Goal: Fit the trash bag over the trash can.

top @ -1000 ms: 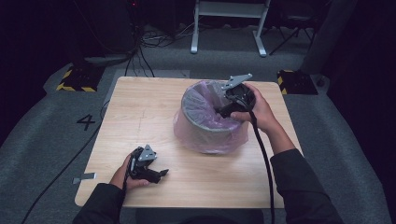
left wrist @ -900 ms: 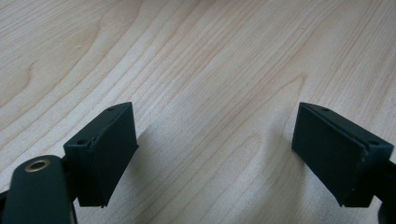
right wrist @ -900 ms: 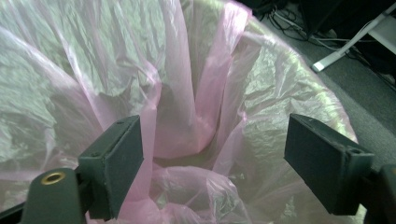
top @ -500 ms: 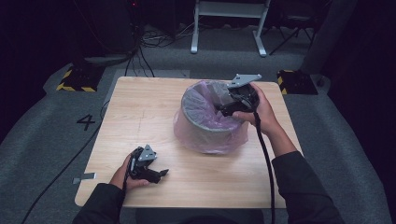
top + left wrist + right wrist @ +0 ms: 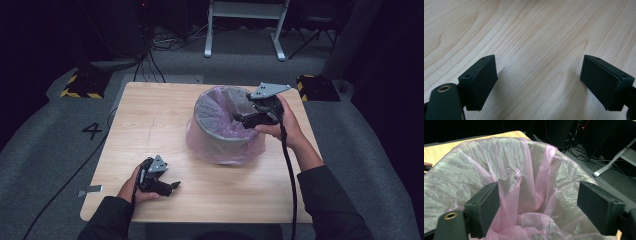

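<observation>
The pale wooden surface (image 5: 150, 120) sits on grey floor (image 5: 50, 150), where a painted number 4 (image 5: 92, 131) lies at nine o'clock. At eleven o'clock, a yellow-and-black striped block (image 5: 80, 86), with another (image 5: 316, 88) at two o'clock. At twelve o'clock stands a white metal frame (image 5: 245, 20), black cables (image 5: 165, 42) tangled just left of it.

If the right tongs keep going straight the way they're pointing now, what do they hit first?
Most likely the pink bag lining the bin: the open right tongs aim into its mouth, toward the crumpled folds inside. Depth is hard to judge.
</observation>
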### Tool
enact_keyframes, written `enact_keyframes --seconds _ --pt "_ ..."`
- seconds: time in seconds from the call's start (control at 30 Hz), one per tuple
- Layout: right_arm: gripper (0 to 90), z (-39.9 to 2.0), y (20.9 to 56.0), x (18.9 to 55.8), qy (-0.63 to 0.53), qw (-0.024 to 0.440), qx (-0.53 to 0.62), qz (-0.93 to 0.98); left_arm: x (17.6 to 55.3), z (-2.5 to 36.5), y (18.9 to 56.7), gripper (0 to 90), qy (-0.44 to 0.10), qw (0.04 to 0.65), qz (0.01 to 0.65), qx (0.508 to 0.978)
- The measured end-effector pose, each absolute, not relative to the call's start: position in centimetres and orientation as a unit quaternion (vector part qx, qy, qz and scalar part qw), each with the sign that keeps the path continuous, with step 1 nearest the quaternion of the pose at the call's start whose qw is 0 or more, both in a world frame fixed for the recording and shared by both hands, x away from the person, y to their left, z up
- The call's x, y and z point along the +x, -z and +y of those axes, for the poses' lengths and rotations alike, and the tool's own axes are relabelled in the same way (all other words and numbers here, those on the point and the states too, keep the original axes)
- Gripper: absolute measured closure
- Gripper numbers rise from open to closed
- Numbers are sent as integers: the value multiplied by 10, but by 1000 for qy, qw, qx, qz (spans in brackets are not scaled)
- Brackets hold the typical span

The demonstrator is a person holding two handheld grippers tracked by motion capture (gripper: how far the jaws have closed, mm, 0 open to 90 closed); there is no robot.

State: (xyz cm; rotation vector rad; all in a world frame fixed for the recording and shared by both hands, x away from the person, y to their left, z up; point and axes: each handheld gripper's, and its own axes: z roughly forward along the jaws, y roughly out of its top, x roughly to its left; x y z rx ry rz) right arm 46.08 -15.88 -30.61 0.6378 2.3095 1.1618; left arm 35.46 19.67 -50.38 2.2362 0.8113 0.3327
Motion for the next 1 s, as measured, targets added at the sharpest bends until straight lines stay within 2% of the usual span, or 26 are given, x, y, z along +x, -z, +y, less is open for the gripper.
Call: enact_keyframes --seconds 1.0 --pt "180 -195 303 423 -423 254 214 843 355 197 504 139 -129 361 315 868"
